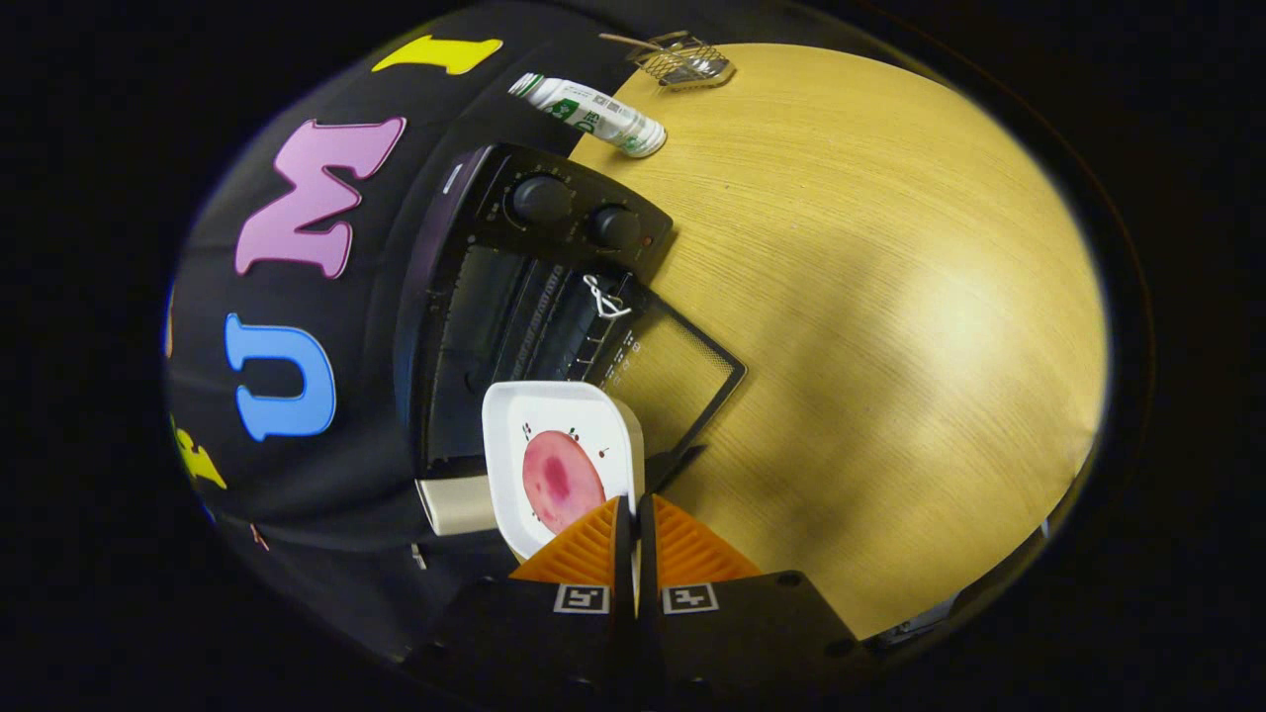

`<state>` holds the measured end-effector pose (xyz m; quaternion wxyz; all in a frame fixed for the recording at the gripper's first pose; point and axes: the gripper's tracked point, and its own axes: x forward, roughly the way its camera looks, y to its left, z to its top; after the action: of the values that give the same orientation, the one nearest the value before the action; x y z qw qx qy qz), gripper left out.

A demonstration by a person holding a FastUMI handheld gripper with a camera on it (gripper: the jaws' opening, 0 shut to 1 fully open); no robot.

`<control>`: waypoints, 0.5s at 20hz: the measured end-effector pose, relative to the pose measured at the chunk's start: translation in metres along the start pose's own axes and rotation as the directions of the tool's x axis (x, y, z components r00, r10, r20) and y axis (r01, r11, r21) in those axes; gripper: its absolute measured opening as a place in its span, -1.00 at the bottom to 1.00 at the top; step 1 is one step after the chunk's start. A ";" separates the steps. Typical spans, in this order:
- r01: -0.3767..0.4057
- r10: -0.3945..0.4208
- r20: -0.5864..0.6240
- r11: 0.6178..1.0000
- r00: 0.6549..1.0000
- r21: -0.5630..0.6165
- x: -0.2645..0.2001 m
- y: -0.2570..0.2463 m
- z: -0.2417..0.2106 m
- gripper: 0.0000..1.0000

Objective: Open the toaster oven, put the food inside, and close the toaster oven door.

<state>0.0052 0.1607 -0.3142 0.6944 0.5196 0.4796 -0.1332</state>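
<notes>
Gripper view. Nearest the camera, the gripper (634, 514) has its two orange ribbed fingers (584, 549) drawn almost together, clamped on the near rim of a white square plate (514, 425). One finger lies over the rim and the other under it. This edge pinch keeps the plate level and leaves its far side free to enter an opening.

The plate carries the food (560, 482), a round pink slice, resting flat in the plate's well just ahead of the fingertips.

Beyond the plate stands the black toaster oven (465, 297), set at the counter's back edge against the booth wall. Its glass door (673, 371) is folded down flat over the wooden counter (890, 297), so the cavity and its wire rack (539, 307) are exposed. The plate hangs above the door, near the cavity mouth. Judged from this, opening is complete and insertion is the step in hand; closing remains.

Two control knobs (579, 213) sit beside the cavity. Further along the counter's back edge lie a green-and-white bottle (593, 114) on its side and a small wire basket (687, 64), both well apart from the oven door's path.
</notes>
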 end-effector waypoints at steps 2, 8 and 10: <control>0.014 -0.019 0.063 0.998 0.998 0.069 0.016 0.009 0.008 -0.90; -0.018 -0.029 0.178 0.966 0.984 0.256 0.068 0.052 0.031 -0.90; -0.032 -0.035 0.216 0.954 0.976 0.299 0.079 0.062 0.038 -0.90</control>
<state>0.1073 0.1799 -0.3403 0.6556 0.6009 0.3748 -0.2617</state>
